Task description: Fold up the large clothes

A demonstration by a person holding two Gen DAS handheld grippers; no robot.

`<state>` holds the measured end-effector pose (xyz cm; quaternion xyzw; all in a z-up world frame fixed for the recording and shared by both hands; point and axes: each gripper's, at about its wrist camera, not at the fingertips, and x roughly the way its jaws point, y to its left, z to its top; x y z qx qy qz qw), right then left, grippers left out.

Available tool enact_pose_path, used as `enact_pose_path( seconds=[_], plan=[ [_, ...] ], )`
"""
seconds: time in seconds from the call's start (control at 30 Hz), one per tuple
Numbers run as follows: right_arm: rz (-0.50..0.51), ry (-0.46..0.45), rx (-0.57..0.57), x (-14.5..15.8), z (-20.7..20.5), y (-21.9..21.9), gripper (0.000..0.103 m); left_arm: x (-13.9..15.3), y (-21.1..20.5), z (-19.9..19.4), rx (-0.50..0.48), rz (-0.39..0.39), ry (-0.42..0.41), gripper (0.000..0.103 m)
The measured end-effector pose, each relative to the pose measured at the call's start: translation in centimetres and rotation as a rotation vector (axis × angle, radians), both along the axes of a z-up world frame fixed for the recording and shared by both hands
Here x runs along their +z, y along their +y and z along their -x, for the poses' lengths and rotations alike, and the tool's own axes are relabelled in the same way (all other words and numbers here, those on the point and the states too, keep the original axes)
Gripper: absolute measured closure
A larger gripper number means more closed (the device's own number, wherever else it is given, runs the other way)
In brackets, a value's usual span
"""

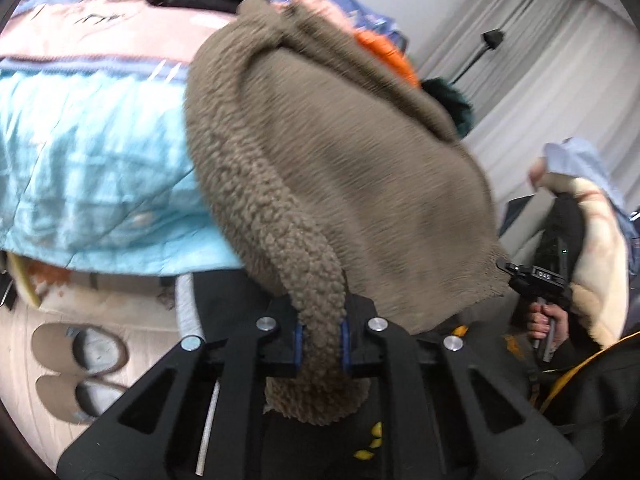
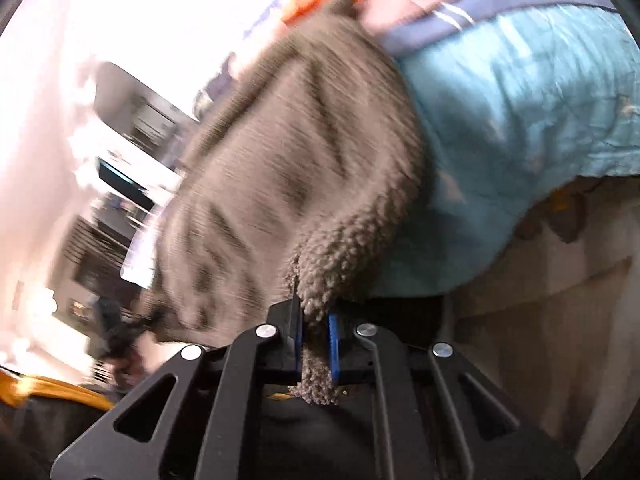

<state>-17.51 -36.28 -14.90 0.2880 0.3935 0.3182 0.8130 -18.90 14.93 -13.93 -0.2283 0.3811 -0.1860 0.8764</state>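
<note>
Barely begun, I judge: left gripper (image 1: 321,336) and right gripper (image 2: 316,340) each pinch the brown fleece jacket (image 1: 340,168), hanging unfolded off the bed's quilt (image 1: 88,184).

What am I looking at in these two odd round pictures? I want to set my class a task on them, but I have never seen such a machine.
Each picture comes from a camera on a hand-held two-finger clamp, looking along its fingers. A person holds one clamp per hand. The left gripper and the right gripper are each shut on the edge of one brown fleece garment, lifting it beside a bed with a light blue quilt. Slippers lie on the floor. Both pictures are motion-blurred.
</note>
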Motion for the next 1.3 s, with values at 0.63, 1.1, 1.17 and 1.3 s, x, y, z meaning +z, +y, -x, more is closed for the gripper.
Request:
enact_pose_path(
  seconds=[0.63,1.1,1.17,1.3],
  plan=[
    [-0.355,-0.290,0.055,12.7,-5.4,0.9,0.094,12.3,1.7,-5.7,-0.063,0.302,-0.336,0.090],
    [-0.555,-0.252,-0.033,18.5,-18.9,-0.2,0.094,19.6,4.0,-16.9,-0.006,0.358,-0.399,0.090],
    [-0.567,-0.238,-0.054,19.1,-22.1,0.0,0.094,20.3,4.9,-19.6,0.033,0.350,-0.389,0.090],
    [-0.576,-0.187,-0.096,19.6,-29.2,0.6,0.094,21.2,7.0,-26.0,0.097,0.342,-0.344,0.090]
  ],
)
